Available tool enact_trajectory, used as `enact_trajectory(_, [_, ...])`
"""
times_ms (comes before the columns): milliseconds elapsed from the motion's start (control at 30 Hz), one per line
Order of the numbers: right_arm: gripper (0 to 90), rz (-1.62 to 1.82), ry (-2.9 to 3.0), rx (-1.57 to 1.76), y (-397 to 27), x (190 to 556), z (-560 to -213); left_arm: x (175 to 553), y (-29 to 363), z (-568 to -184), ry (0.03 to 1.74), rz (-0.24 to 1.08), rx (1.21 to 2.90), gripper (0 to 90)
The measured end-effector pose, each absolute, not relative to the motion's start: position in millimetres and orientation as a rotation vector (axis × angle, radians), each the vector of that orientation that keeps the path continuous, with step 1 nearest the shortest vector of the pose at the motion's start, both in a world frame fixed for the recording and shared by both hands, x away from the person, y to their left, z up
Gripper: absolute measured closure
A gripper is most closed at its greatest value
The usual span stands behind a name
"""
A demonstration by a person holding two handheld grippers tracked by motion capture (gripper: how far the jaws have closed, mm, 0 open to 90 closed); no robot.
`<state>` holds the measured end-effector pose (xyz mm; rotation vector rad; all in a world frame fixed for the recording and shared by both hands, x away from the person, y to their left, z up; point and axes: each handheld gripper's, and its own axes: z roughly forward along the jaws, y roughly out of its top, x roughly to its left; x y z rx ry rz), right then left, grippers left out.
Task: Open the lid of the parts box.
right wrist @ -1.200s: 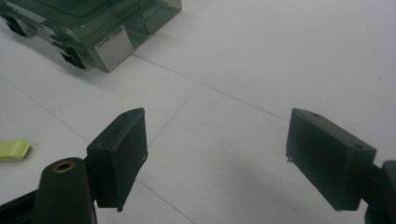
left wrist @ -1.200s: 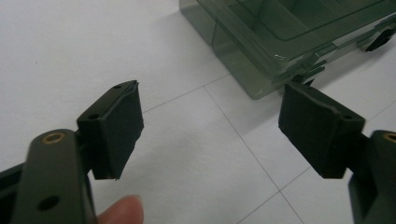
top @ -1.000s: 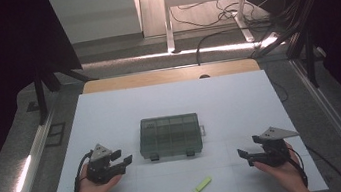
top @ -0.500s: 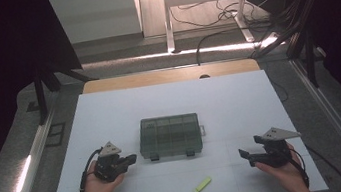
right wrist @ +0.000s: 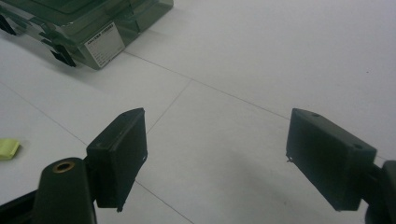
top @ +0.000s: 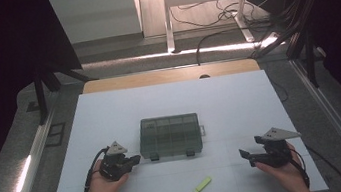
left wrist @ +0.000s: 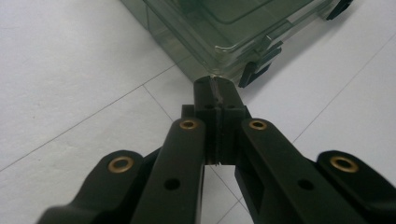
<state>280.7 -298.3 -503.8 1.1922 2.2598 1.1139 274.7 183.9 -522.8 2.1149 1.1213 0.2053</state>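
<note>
A smoky transparent compartment box (top: pixel 170 135) lies shut in the middle of the white table top (top: pixel 110 114). My left gripper (top: pixel 137 158) sits at the box's front left corner, jaws shut together with nothing between them. In the left gripper view its tips (left wrist: pixel 215 84) almost touch the corner of the box (left wrist: pixel 224 28), beside a black latch (left wrist: pixel 254 70). My right gripper (top: pixel 245 155) rests near the front right of the table, open and empty (right wrist: pixel 210 158). A small yellow-green piece (top: pixel 202 185) lies between the hands near the front edge.
The box (right wrist: pixel 79 18) carries a white label on its side, and the yellow-green piece (right wrist: pixel 7 148) lies at the left edge of the right gripper view. A wooden strip (top: pixel 170 75) borders the table's far side. Cables and a desk frame (top: pixel 207 15) lie on the floor beyond.
My left gripper has edged right toward the box's front left corner and its jaws have come together. The right gripper, the box and the yellow-green piece have stayed put.
</note>
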Motion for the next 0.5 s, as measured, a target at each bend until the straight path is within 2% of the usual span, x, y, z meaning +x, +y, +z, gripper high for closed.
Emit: enact_trajectory(500, [20.4,1.102,2.266,1.186,-297.7,280.7,-504.2,275.4,181.0,-522.0,1.11,0.192,2.117,90.0])
